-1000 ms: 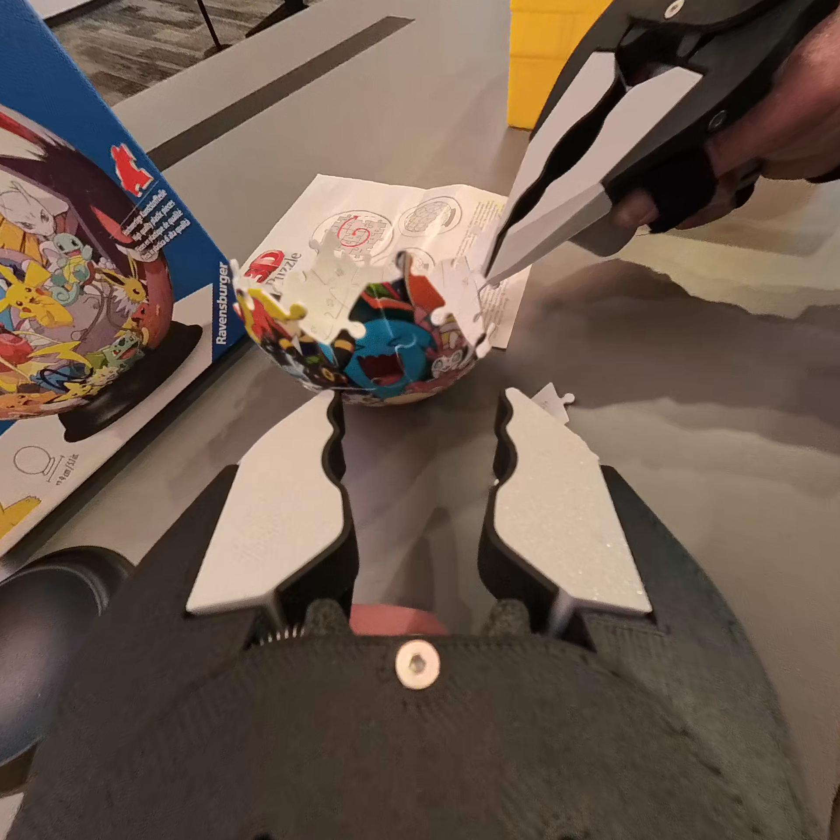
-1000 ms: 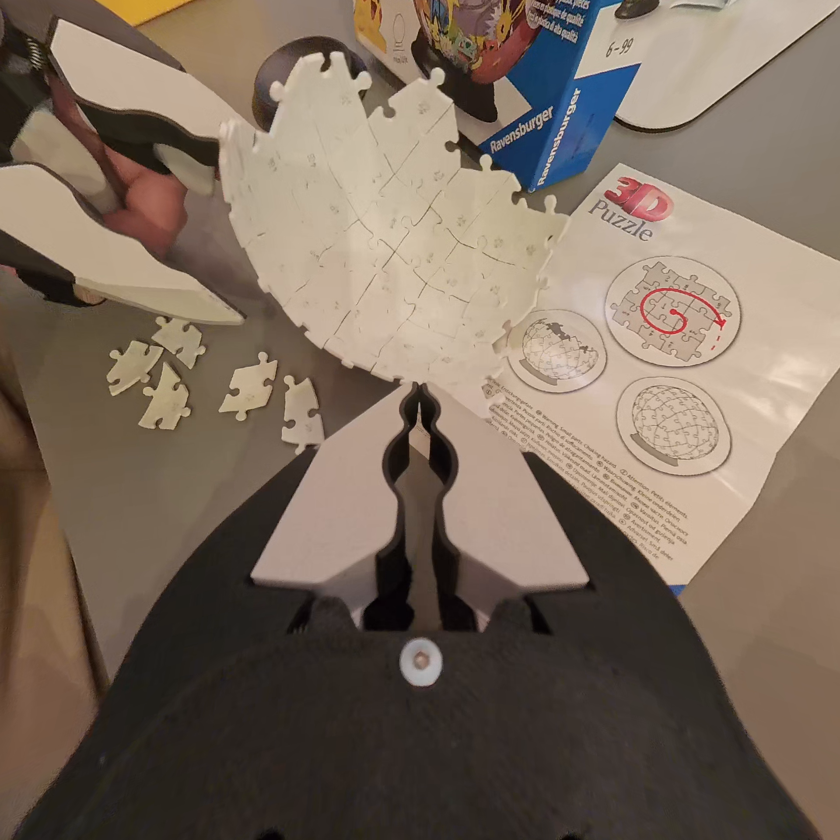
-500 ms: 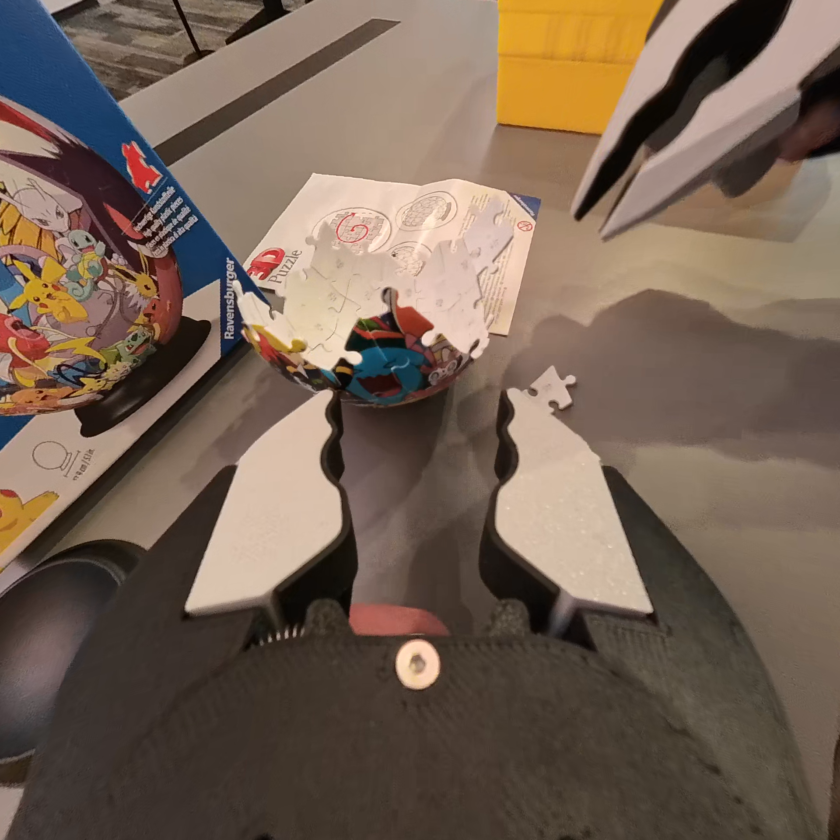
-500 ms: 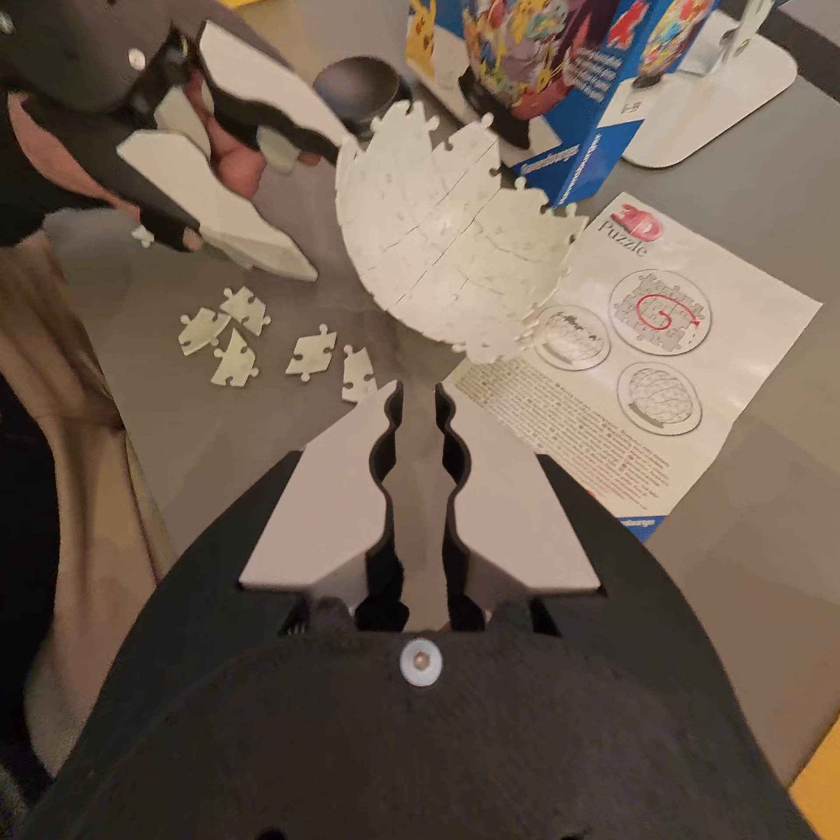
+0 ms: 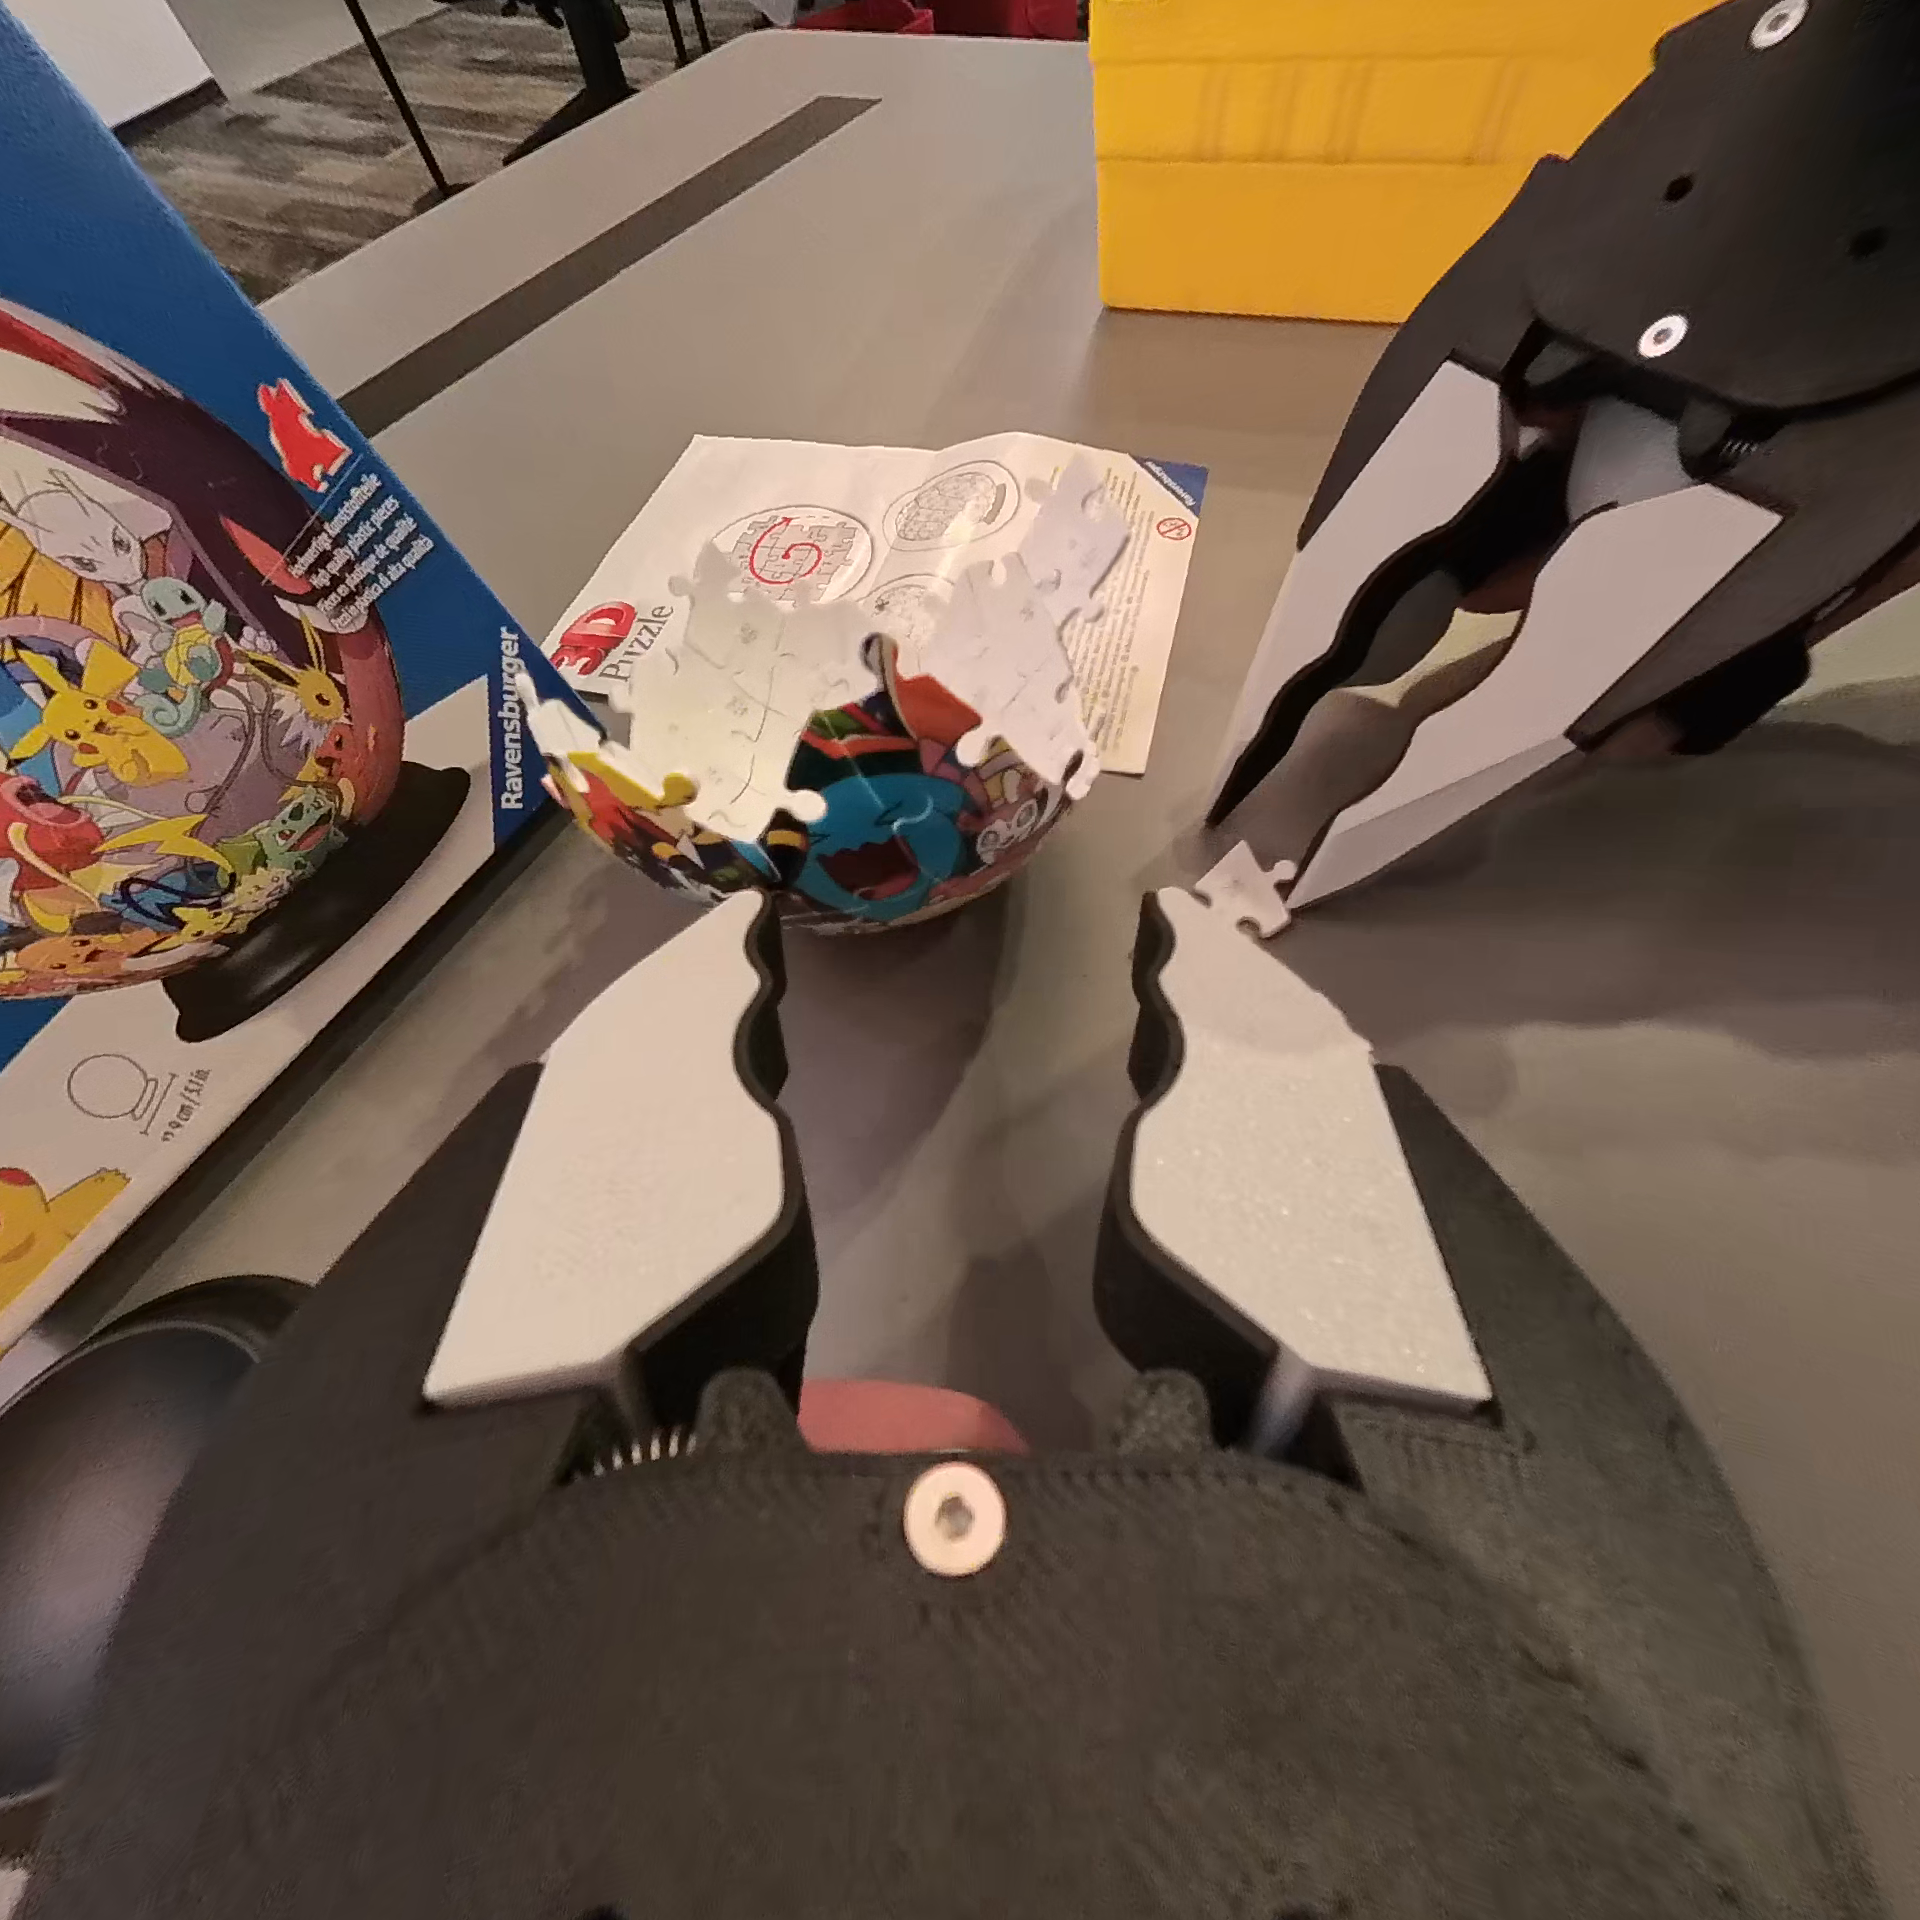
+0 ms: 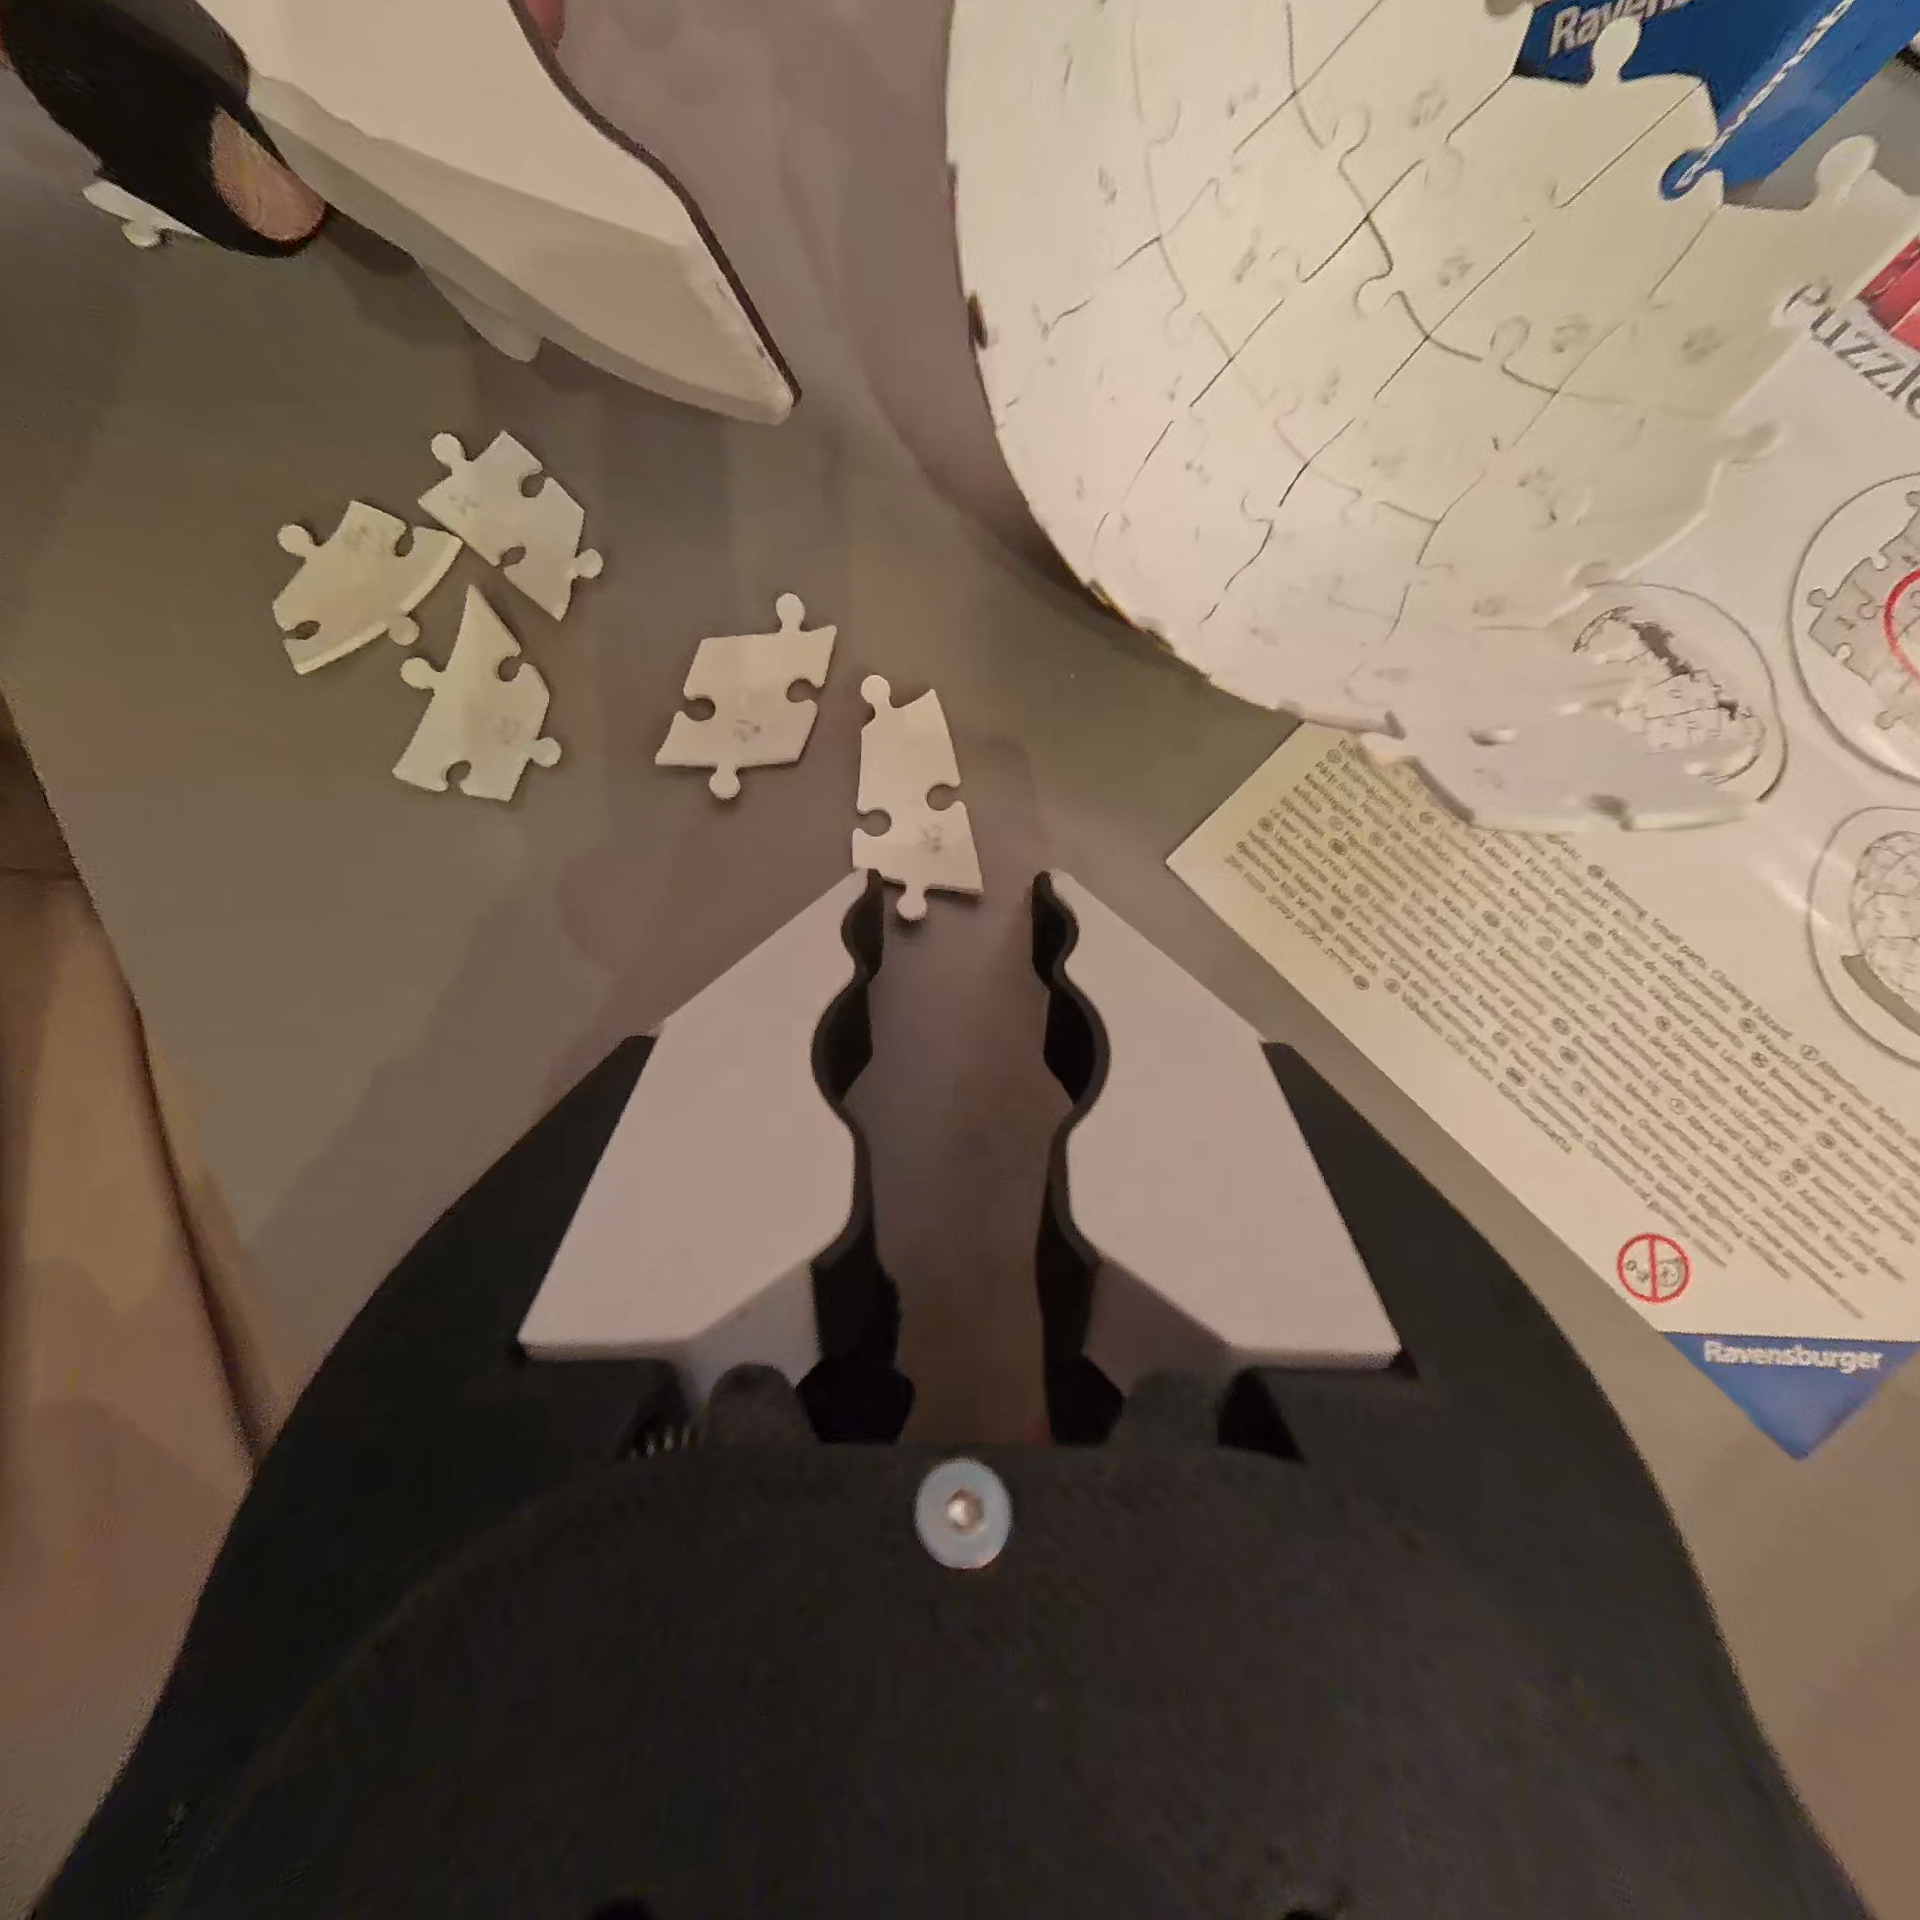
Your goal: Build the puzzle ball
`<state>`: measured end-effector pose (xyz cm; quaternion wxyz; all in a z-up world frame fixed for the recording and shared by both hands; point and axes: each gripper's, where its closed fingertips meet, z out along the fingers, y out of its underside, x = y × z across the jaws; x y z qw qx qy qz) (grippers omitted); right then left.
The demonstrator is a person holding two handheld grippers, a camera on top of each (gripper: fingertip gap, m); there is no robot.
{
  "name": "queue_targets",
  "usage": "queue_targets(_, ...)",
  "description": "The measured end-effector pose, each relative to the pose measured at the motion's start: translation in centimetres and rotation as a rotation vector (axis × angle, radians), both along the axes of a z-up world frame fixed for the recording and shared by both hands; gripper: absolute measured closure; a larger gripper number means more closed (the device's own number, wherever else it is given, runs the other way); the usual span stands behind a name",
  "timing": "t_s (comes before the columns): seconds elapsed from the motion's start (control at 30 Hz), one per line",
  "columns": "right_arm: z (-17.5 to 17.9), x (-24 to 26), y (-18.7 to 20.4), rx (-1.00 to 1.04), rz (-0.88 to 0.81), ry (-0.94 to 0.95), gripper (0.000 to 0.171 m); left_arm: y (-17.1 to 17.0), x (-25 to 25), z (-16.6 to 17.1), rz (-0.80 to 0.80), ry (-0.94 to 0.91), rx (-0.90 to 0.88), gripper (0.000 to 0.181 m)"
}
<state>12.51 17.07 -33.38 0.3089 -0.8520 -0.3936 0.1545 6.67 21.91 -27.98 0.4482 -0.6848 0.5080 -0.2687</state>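
Observation:
The half-built puzzle ball (image 5: 831, 790) sits on the grey table as an open bowl, coloured outside and white inside. It fills the upper right of the right wrist view (image 6: 1351, 364). My left gripper (image 5: 958, 914) is open and empty, just short of the ball. My right gripper (image 6: 954, 888) is open, tips down at the table around a loose white piece (image 6: 916, 805), without pinching it. The left wrist view shows it (image 5: 1257, 857) right of the ball, over that piece (image 5: 1247, 891). Several more loose pieces (image 6: 478, 623) lie to the left.
The blue puzzle box (image 5: 239, 644) stands left of the ball. The instruction sheet (image 5: 1132, 540) lies behind it and also shows in the right wrist view (image 6: 1538, 1049). A yellow box (image 5: 1299, 177) stands at the back. A dark round stand (image 5: 94, 1455) is at the lower left.
My right gripper let go of the ball's rim, opened, and came down to the loose pieces on the table. The ball settled back upright. My left gripper stayed open and hardly moved.

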Motion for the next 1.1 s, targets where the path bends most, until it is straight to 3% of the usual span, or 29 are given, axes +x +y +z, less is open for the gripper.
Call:
queue_targets(0.57,0.2,-0.3,-0.5,0.015,0.012,-0.070,0.139,-0.3,-0.3,0.2,-0.032,-0.032,0.011,0.117)
queue_targets(0.73,0.0,-0.7,-0.2,0.045,0.016,-0.085,0.156,-0.4,-0.3,0.2,-0.034,-0.032,0.014,0.117)
queue_targets(1.1,2.1,0.4,-0.2,0.072,-0.003,-0.047,0.157,-0.1,-0.6,0.4,-0.011,-0.039,0.017,0.117)
